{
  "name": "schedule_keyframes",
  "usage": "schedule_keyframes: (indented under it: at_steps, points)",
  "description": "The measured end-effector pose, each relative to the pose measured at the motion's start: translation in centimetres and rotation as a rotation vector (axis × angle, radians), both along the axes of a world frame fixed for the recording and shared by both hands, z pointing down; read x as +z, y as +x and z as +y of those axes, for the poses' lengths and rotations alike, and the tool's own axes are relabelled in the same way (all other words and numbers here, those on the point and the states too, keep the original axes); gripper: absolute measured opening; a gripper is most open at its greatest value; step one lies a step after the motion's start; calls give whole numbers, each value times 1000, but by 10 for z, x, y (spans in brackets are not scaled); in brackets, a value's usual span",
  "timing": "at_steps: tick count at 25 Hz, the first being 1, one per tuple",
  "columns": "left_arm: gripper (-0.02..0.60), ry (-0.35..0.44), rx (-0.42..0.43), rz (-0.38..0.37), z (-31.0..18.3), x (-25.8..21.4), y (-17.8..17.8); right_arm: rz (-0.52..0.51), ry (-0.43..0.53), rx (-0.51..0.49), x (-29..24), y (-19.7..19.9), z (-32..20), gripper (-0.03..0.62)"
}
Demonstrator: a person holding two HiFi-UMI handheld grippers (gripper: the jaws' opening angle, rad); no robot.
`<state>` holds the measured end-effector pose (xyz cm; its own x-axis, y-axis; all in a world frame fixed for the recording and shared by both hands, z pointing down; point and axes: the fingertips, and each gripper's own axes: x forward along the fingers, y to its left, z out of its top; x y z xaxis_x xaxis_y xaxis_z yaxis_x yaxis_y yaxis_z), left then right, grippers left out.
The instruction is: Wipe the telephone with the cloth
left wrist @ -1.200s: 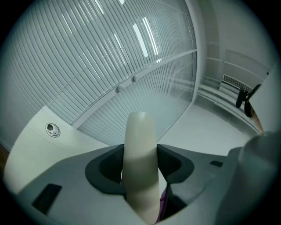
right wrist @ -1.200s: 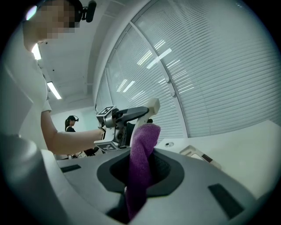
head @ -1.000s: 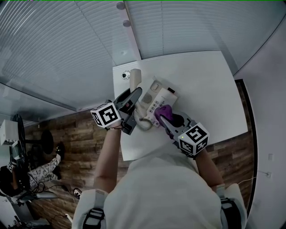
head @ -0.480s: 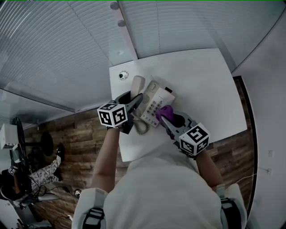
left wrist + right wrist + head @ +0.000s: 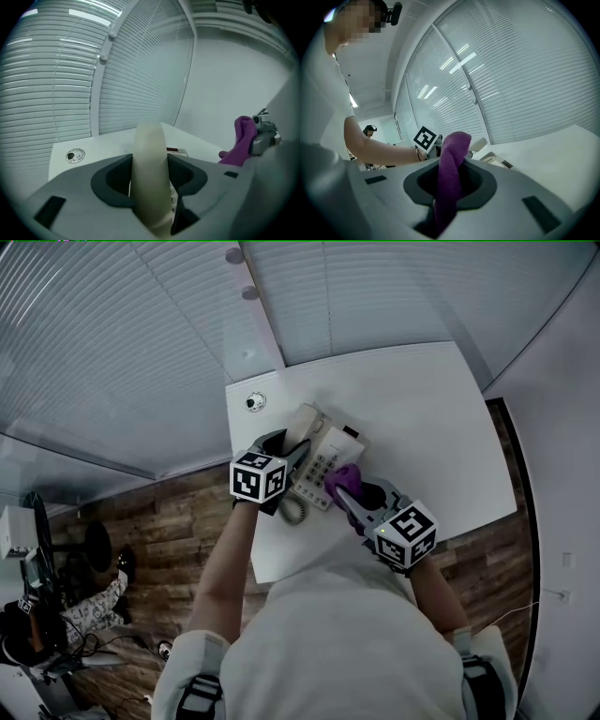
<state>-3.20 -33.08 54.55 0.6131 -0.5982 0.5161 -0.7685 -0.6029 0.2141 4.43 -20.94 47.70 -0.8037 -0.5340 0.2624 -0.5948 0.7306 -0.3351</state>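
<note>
Cream telephone (image 5: 326, 463): its keypad base sits on the white table (image 5: 422, 418), near the edge closest to the person.
Handset (image 5: 149, 173): cream as well, lying lengthwise between the jaws of the left gripper (image 5: 292, 444), over the left side of the base. Whether it touches the cradle cannot be told.
Coiled cord (image 5: 295, 510): lies on the table at the base's near edge.
Cloth (image 5: 450, 178): purple and bunched, it stands up out of the jaws of the right gripper (image 5: 342, 491), just beside the keypad's right edge.
Left gripper: its jaws stand wide and press on both sides of the handset, holding it.
Right gripper: its jaws are clamped on the cloth and point toward the telephone.
Round fitting (image 5: 254, 402): set in the table's far left corner, apart from the telephone.
Blinds (image 5: 141, 343): pale slats behind the table's far side.
Floor (image 5: 159, 521): wood planks to the left of the table.
</note>
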Motion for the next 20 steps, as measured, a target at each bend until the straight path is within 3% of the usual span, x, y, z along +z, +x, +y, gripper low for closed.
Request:
schedule_keyframes:
  at_steps: [20]
  points:
    - [232, -74, 16, -151, -8, 49, 16, 7, -21, 17, 5, 3, -3, 60]
